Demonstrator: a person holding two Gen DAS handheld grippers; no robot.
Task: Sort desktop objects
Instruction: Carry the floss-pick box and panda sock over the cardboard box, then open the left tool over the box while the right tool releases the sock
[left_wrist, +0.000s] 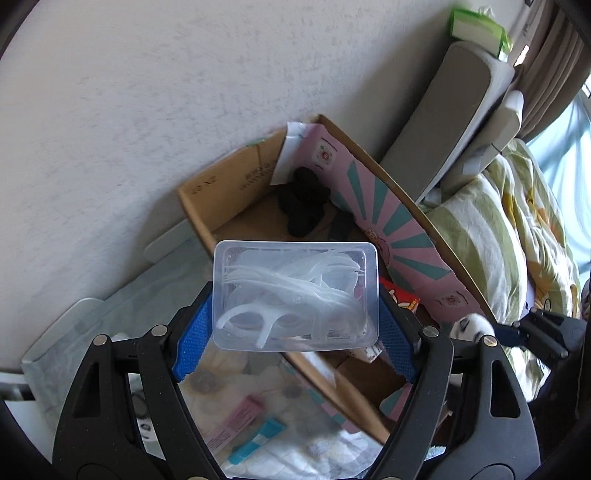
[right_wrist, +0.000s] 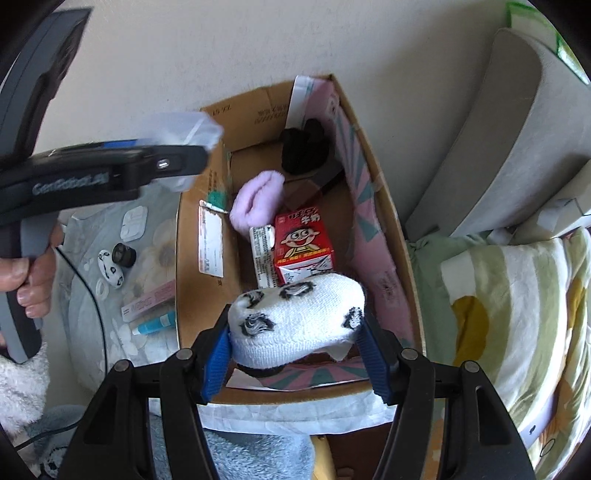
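- The left gripper (left_wrist: 295, 314) squeezes a clear box (left_wrist: 295, 295) between its blue pads (left_wrist: 192, 339); the box is full of white plastic picks (they look like floss picks), all piled up.
- The clear box hangs in the air over the near edge of the carton (left_wrist: 229, 184); a see-through bin (left_wrist: 88, 332) sits beside the carton, against the wall.
- In the right wrist view the left gripper (right_wrist: 173, 162) comes in from the left with the clear box (right_wrist: 181, 133) sticking out, a bit blurry; a hand (right_wrist: 33, 273) holds its handle.
- The right gripper (right_wrist: 295, 332) pinches a white sock (right_wrist: 299, 317) with black spots; both blue pads (right_wrist: 218, 358) press on its sides, and the sock hangs over the near end of the carton (right_wrist: 192, 258).
- Inside the carton lie a red milk box (right_wrist: 303, 240) with a cartoon face, a pink sock (right_wrist: 255, 203) just behind it, and something black (right_wrist: 306, 147) at the far end.
- The inside of the carton's right wall is pink with teal stripes.
- Left of the carton, in the bin, there are small things: a pink packet (right_wrist: 147, 301), a blue tube (right_wrist: 155, 325), a white case (right_wrist: 133, 222), and a little black-and-white thing (right_wrist: 110, 271).
- To the right there is a striped blanket (right_wrist: 517, 314) and a grey cushion (right_wrist: 517, 129).
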